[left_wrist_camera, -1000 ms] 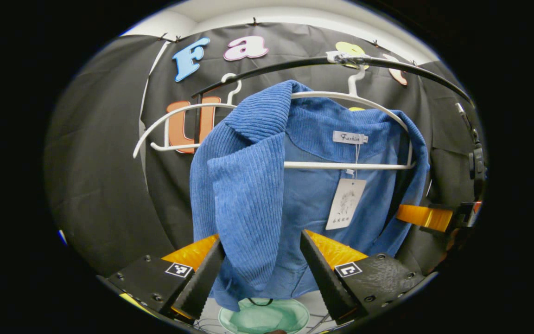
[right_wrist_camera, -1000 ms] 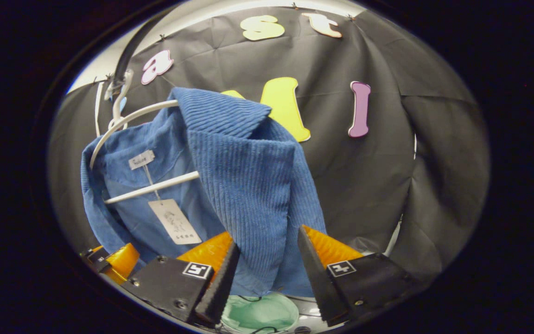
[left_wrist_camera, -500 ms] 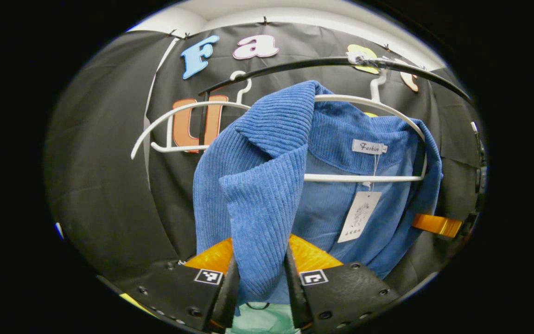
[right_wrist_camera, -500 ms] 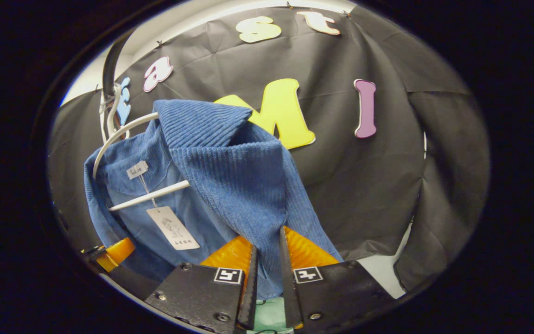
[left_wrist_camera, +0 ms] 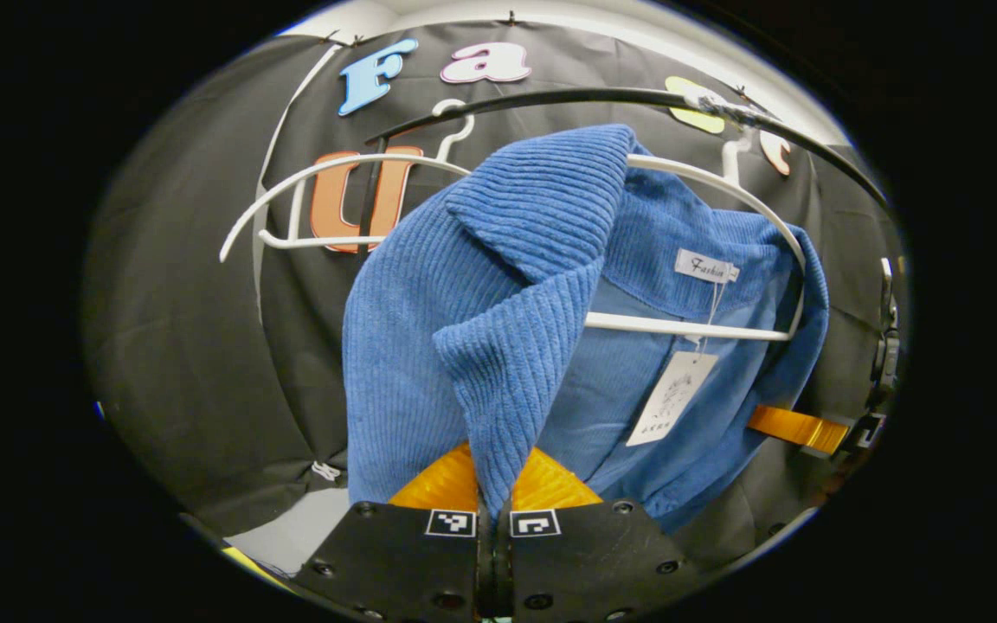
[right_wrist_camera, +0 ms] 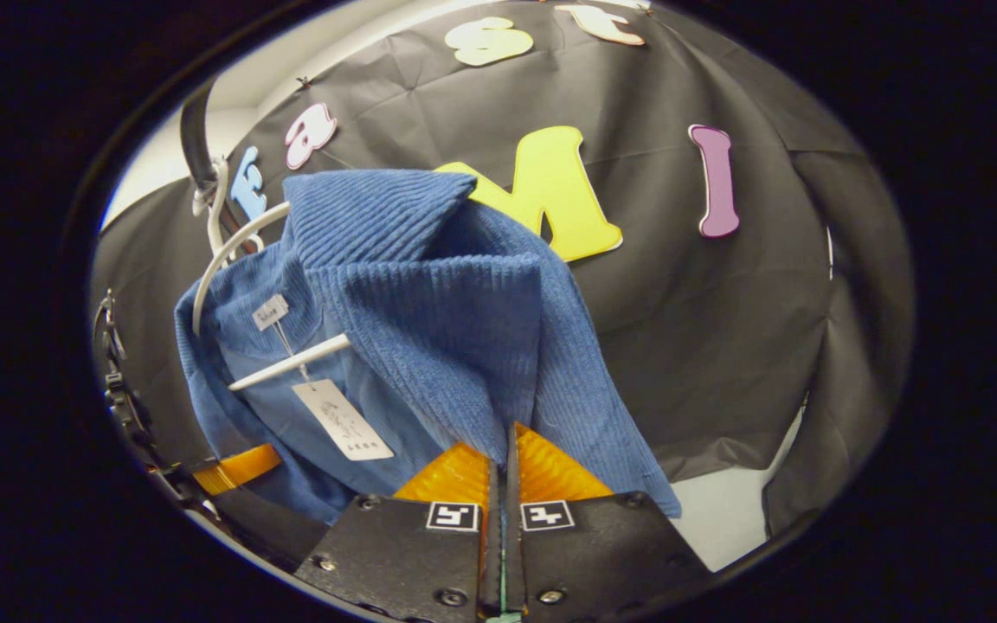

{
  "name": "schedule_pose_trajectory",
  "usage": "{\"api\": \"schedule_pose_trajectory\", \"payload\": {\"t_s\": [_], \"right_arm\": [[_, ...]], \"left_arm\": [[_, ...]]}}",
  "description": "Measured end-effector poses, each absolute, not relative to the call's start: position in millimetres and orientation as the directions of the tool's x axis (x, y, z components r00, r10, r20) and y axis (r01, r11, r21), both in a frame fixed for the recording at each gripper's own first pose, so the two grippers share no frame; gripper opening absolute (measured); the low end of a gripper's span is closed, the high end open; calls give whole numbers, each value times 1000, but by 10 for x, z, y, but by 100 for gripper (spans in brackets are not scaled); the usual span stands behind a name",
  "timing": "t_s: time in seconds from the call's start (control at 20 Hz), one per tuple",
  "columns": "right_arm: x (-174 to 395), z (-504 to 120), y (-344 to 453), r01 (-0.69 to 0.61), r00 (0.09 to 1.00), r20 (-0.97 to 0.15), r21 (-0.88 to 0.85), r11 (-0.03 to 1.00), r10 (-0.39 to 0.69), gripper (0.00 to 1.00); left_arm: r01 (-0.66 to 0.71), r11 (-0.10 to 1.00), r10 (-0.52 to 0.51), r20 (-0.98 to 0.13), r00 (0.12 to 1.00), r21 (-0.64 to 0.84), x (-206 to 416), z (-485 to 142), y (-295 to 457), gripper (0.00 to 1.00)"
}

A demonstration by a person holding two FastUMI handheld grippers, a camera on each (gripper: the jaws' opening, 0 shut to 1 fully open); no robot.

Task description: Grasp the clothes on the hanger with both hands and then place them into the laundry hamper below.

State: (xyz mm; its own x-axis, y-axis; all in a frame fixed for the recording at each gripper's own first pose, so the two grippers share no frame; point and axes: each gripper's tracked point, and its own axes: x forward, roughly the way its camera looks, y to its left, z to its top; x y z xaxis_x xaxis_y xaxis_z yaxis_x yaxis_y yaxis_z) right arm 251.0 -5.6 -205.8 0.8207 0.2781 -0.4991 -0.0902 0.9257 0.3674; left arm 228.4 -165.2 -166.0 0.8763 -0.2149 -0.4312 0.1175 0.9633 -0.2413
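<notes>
Your left tool [left_wrist_camera: 493, 510] clamped on blue corduroy jacket [left_wrist_camera: 498, 346] front edge; your right tool [right_wrist_camera: 501, 484] clamped likewise. Jacket hangs on white hanger [left_wrist_camera: 706, 182], under black rail [left_wrist_camera: 602, 97].

A black garment rail [left_wrist_camera: 550, 99] spans the booth in the left gripper view. Two white plastic hangers hook over it. The nearer hanger [left_wrist_camera: 715, 186] carries a blue corduroy jacket [left_wrist_camera: 498, 311], draped over its shoulders with the crossbar showing inside the collar. The farther hanger [left_wrist_camera: 325, 203] hangs bare. Both hangers sit close together on the rail.
</notes>
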Motion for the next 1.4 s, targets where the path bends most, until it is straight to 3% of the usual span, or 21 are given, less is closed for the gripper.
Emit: {"api": "schedule_pose_trajectory", "payload": {"t_s": [0.1, 0.15, 0.25, 0.3, 0.35, 0.7, 1.4], "right_arm": [[2550, -2046, -118, -76, 820, -495, 402, 912, 287, 5], [2556, -2039, -146, -65, 820, -494, 419, 905, 288, 5], [2547, -1998, -169, -62, 817, -489, 454, 889, 307, 5], [2562, -1958, -196, -61, 818, -482, 471, 880, 314, 5], [2572, -1908, -236, -62, 820, -472, 488, 871, 324, 5], [2716, -1645, -487, -27, 849, -378, 667, 745, 369, 4], [2836, -1104, -914, -29, 913, -245, 760, 649, 327, 4]], "left_arm": [[120, 963, -216, -423, 880, -244, 2300, -1624, -1602, 6], [119, 962, -215, -415, 884, -244, 2300, -1588, -1561, 1], [110, 960, -210, -400, 892, -257, 2303, -1497, -1473, 0], [104, 957, -208, -391, 897, -271, 2301, -1432, -1426, 5], [100, 954, -207, -381, 901, -282, 2310, -1371, -1374, 0], [79, 950, -183, -335, 924, -303, 2401, -1029, -976, 1], [48, 958, -124, -256, 959, -284, 2582, -498, -303, 0]]}}
